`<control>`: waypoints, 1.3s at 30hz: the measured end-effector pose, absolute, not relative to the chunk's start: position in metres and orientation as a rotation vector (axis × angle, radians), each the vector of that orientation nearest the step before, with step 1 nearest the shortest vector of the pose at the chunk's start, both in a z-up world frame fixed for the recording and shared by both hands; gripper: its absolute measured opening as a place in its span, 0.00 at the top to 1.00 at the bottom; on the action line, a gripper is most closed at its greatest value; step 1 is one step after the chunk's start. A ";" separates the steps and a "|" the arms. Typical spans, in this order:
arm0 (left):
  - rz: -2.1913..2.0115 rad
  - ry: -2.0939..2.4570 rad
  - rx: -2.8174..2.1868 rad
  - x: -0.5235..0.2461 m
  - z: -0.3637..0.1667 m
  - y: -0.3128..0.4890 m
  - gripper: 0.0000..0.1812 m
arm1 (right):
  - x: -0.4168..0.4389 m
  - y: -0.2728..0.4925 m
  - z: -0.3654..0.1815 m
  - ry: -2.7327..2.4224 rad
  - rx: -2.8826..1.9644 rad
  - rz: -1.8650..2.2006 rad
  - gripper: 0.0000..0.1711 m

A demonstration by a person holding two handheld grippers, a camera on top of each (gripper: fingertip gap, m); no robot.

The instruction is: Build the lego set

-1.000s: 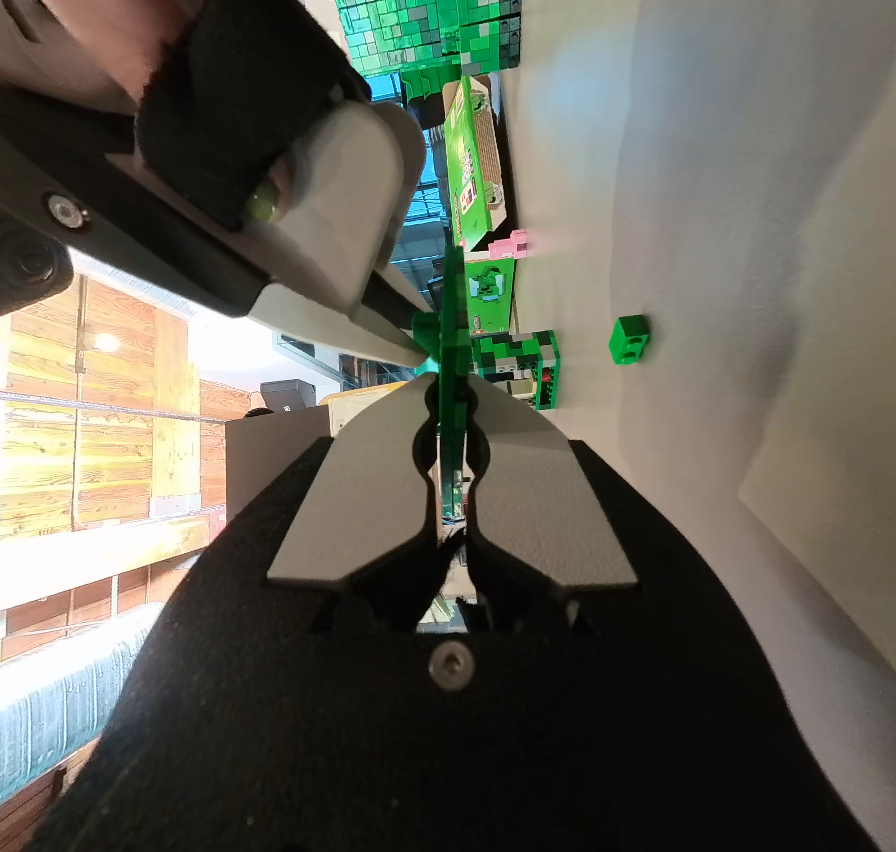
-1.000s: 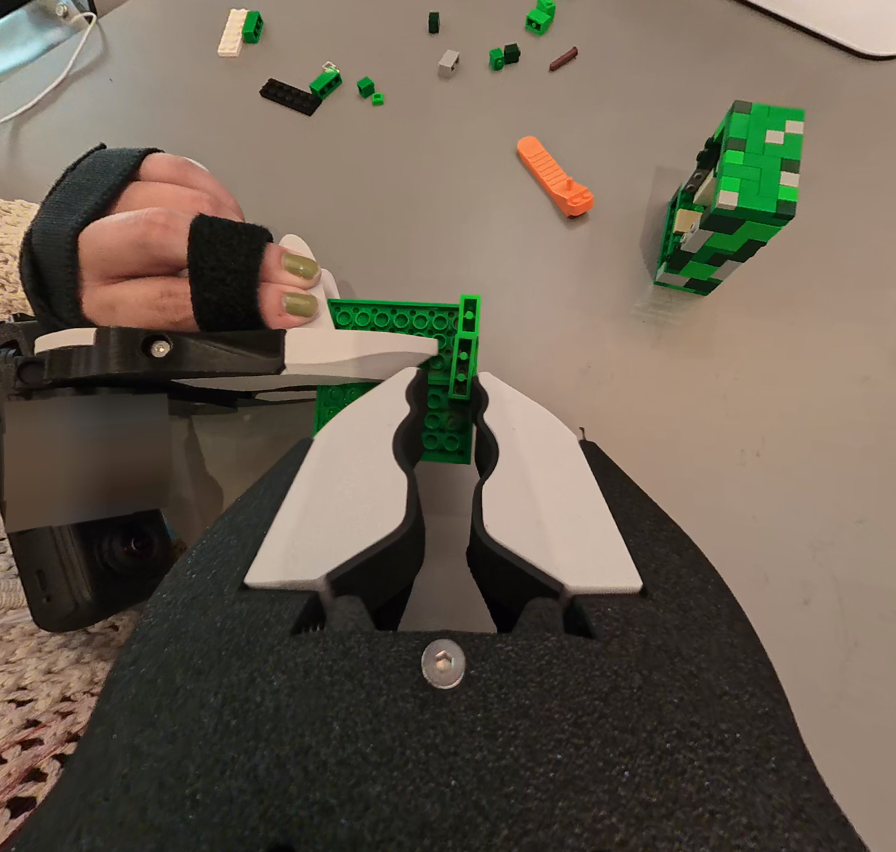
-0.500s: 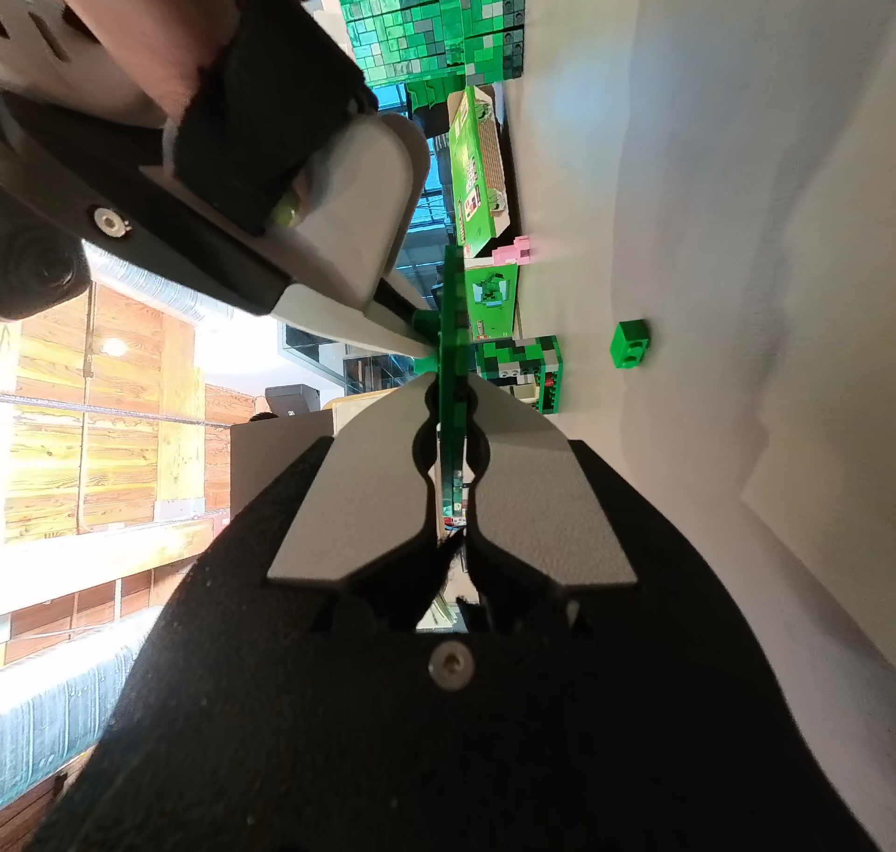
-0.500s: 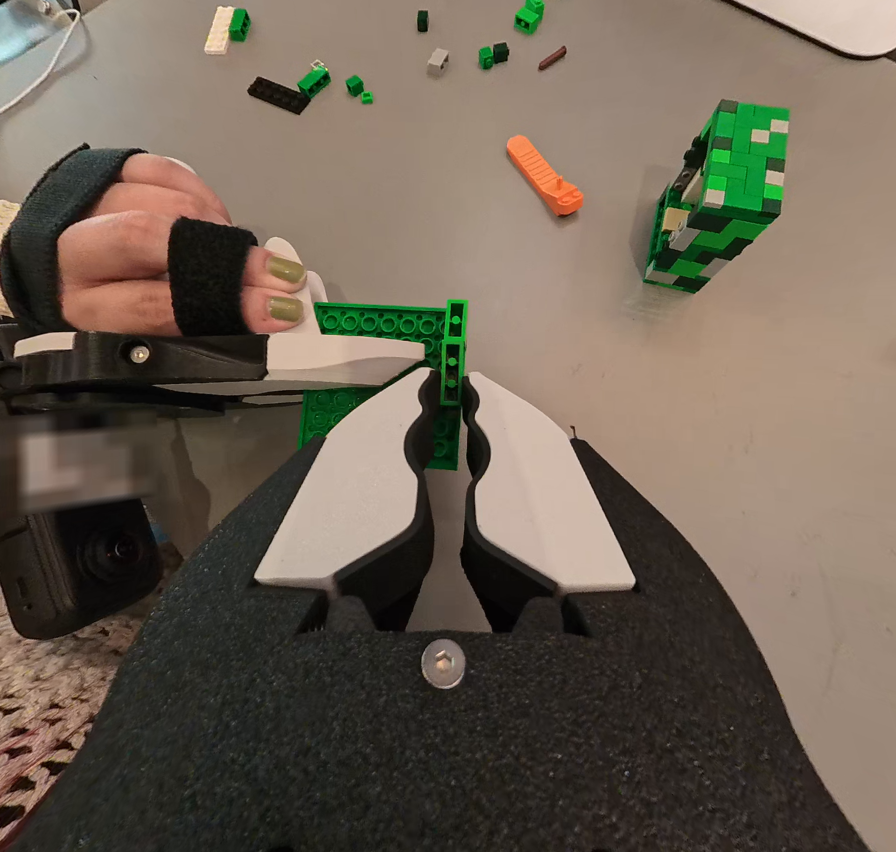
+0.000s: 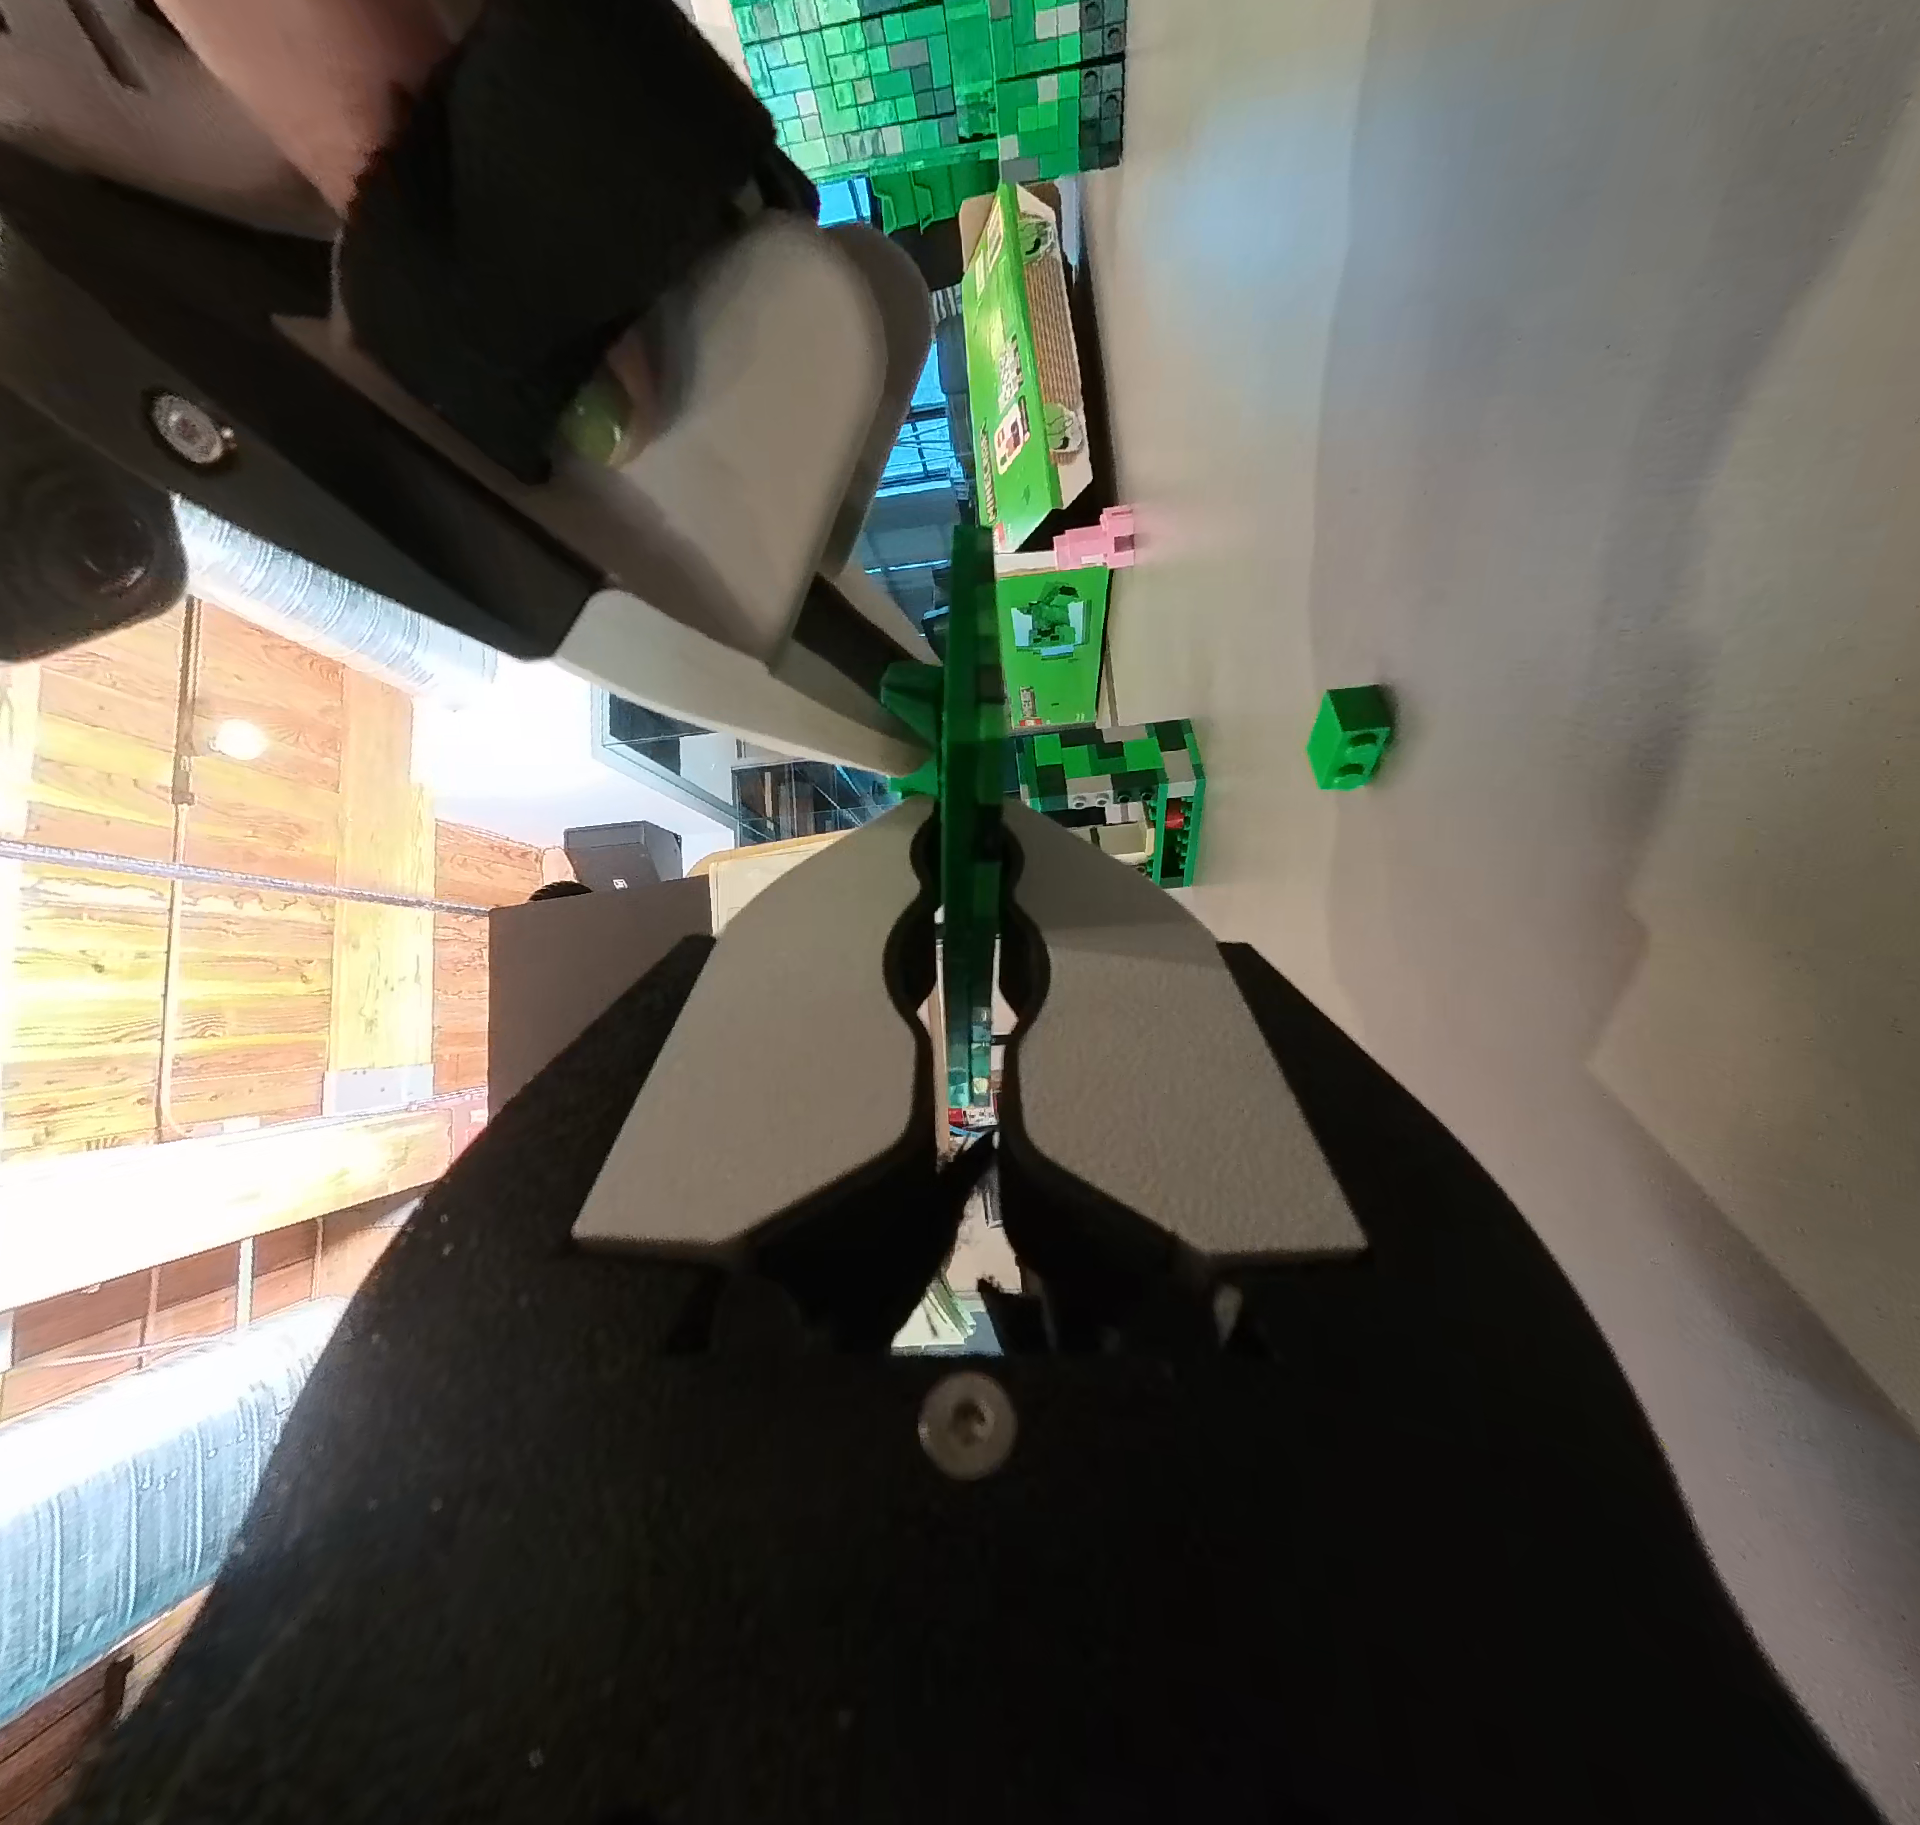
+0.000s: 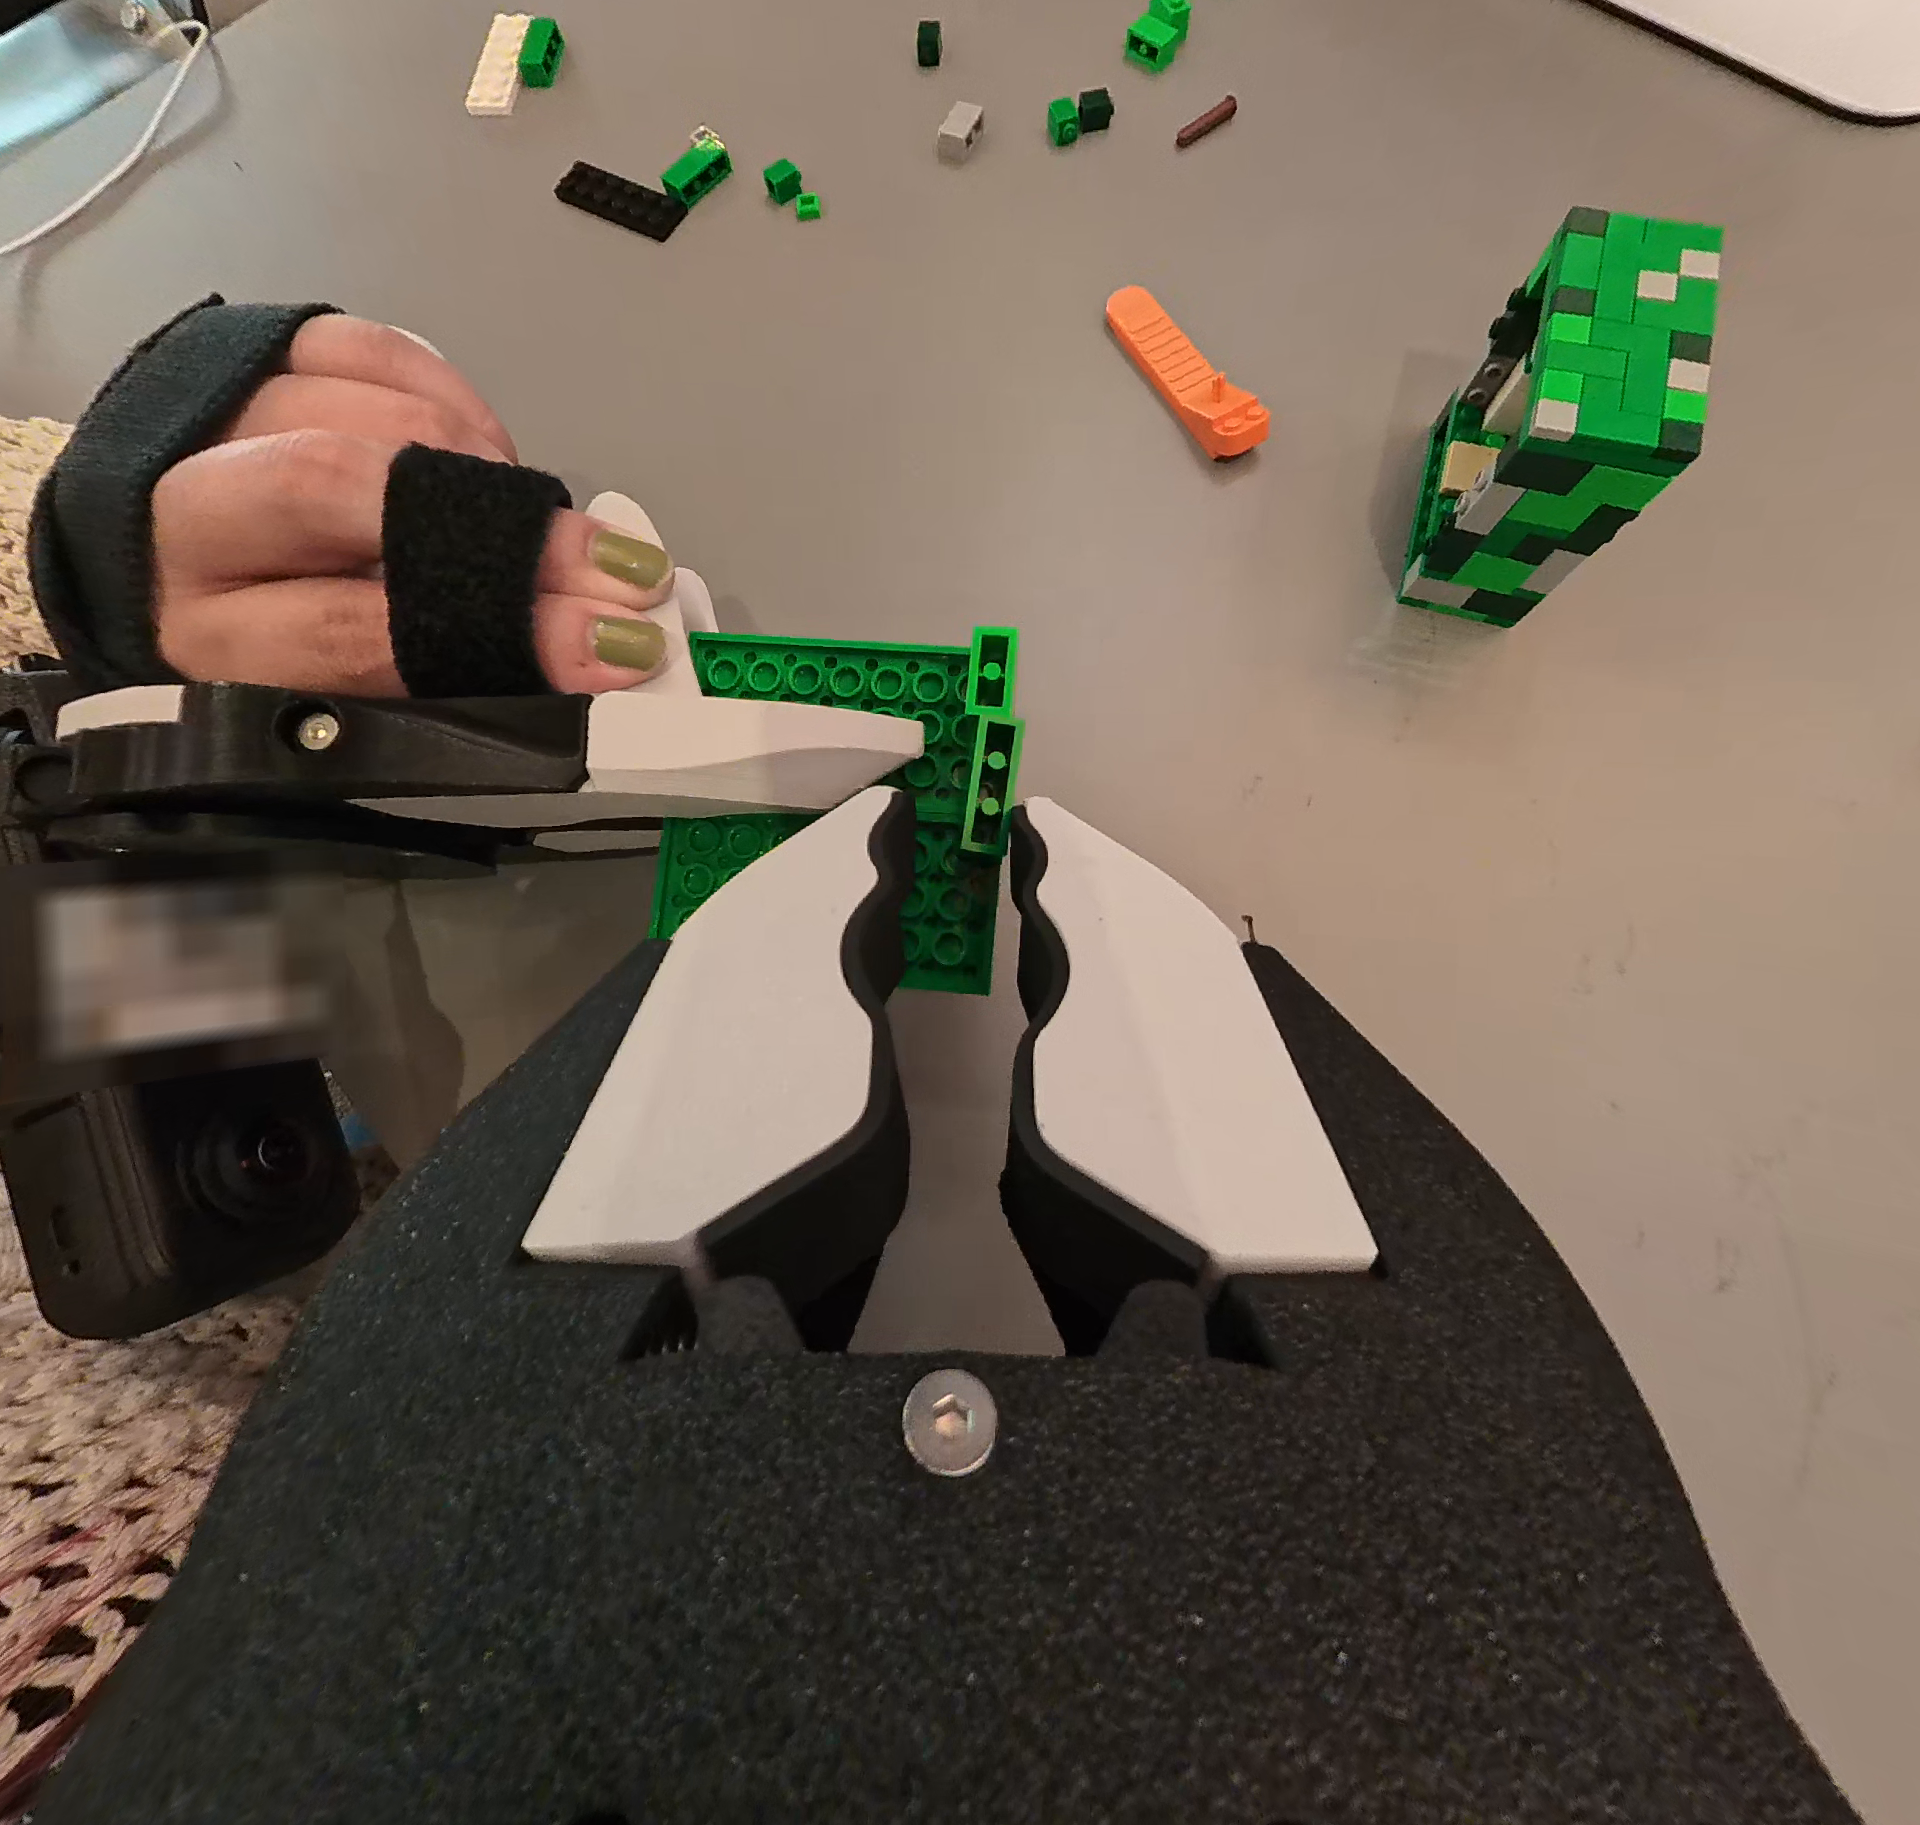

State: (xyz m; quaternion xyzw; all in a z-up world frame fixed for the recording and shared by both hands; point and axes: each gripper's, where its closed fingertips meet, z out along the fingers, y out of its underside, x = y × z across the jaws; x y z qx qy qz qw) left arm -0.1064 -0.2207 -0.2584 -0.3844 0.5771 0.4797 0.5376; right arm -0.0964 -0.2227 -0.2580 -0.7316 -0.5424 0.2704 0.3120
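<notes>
Left gripper (image 6: 883,773) comes in from the left, jaws pressed flat on the green plate (image 6: 831,695), holding it edge-up above the grey table (image 6: 1558,944); a hand (image 6: 312,528) in a black strap works it. Right gripper (image 6: 961,819) sits at the plate's right edge, jaws slightly spread around a small green brick (image 6: 989,788) stuck there, pads near but whether touching I cannot tell. Another small brick (image 6: 992,669) sits just beyond it on the same edge. Step looks like seating edge bricks on the plate. Next probably calls for squeezing the brick home while the left steadies. Loose pieces (image 6: 1070,118) lie along the far edge, orange separator (image 6: 1184,373) mid-table, finished green block (image 6: 1558,425) toward the right edge.
</notes>
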 end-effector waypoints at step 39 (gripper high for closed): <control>1.128 1.351 -0.933 -0.108 -0.255 -0.219 0.97 | -0.089 -0.227 -0.252 -1.493 -1.800 0.734 0.82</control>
